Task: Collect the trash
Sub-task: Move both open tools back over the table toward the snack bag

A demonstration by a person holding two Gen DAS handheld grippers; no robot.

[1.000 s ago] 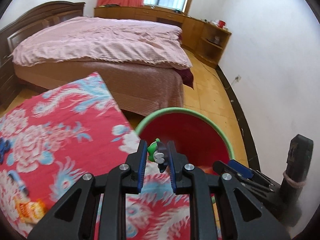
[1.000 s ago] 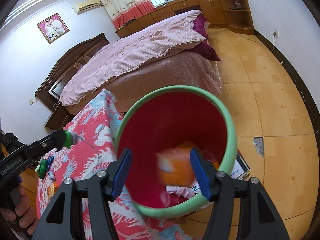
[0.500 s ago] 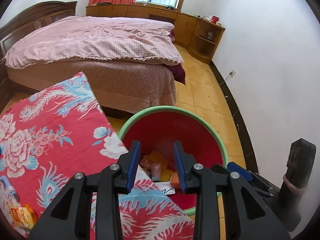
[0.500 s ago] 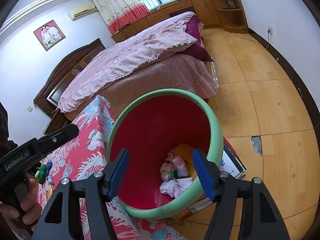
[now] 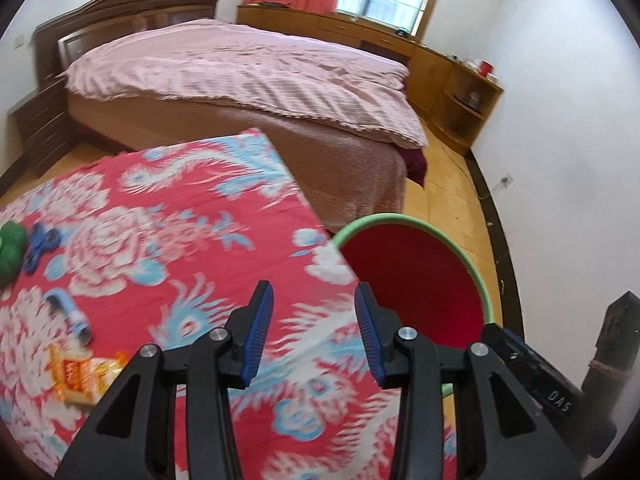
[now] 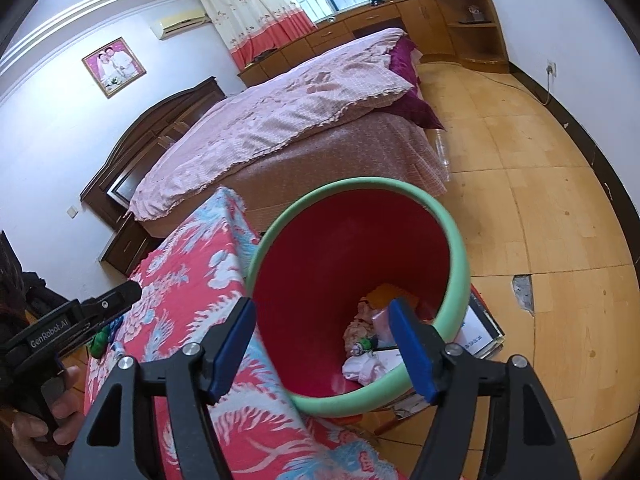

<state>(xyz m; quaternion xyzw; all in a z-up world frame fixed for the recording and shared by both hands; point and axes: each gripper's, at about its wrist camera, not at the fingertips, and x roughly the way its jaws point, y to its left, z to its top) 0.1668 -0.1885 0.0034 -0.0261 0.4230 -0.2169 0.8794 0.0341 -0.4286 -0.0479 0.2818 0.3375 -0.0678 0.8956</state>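
Note:
My left gripper (image 5: 314,320) hovers over the red flowered tablecloth (image 5: 168,216); its jaws are opening with nothing between them. Left of it on the cloth lie an orange snack wrapper (image 5: 80,374), a small blue tube (image 5: 66,312), a green lump (image 5: 10,250) and a blue spinner (image 5: 40,242). The red bin with a green rim (image 6: 460,256) stands on the floor at the table's edge. My right gripper (image 6: 324,340) hangs above its mouth, jaws opening and empty. Crumpled paper and wrappers (image 6: 364,344) lie at the bin's bottom. A hand (image 6: 60,400) holds the left gripper (image 6: 128,292).
A bed with a pink cover (image 5: 248,72) stands beyond the table. Wooden cabinets (image 6: 460,20) line the far wall under the window. Flat papers (image 6: 480,332) lie under the bin on the wooden floor (image 6: 540,220). A dark nightstand (image 5: 36,136) sits at far left.
The left gripper let go of a small green and white thing over the bin, opened, and swung left over the table. An orange packet fell from the right gripper into the bin.

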